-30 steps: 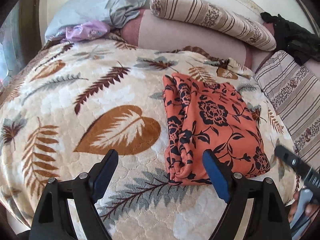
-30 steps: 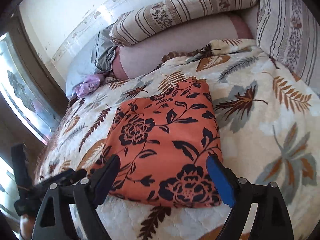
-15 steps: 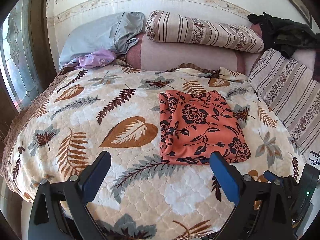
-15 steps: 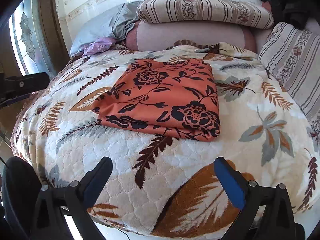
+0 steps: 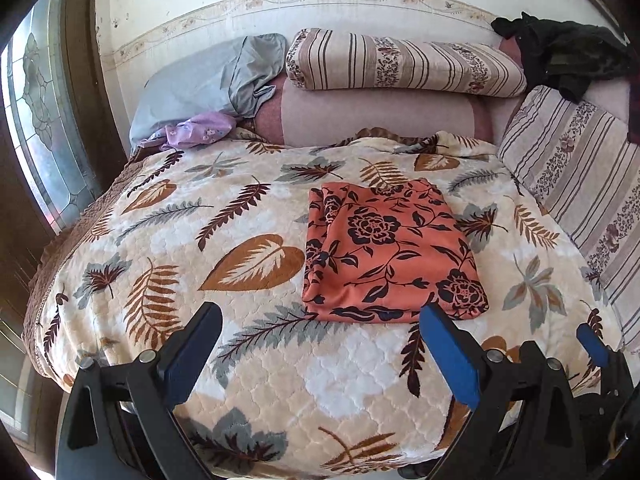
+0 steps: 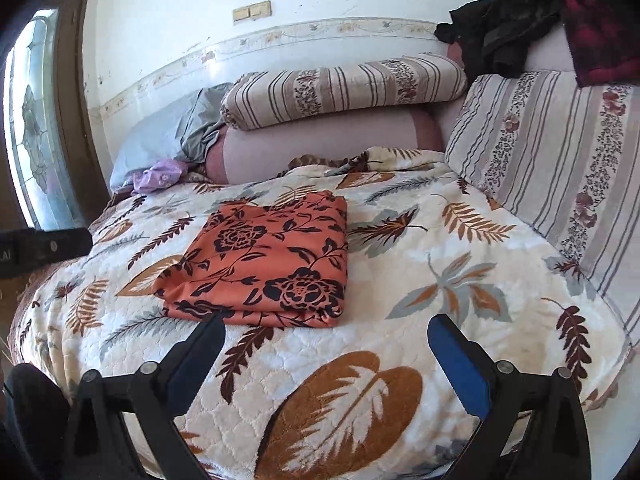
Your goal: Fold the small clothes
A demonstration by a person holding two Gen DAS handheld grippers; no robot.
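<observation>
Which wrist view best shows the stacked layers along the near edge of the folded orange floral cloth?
The right wrist view: the folded orange floral cloth is seen low and obliquely, so its near edge shows stacked layers on the leaf-print blanket. The left wrist view shows the cloth more from above: its rectangular outline and bunched left side, but little edge thickness.

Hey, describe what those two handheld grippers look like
Both match: the left gripper and right gripper have black plastic bodies with silver screws and two flat blue-padded fingers. No cables, markings or sleeves are visible.
</observation>
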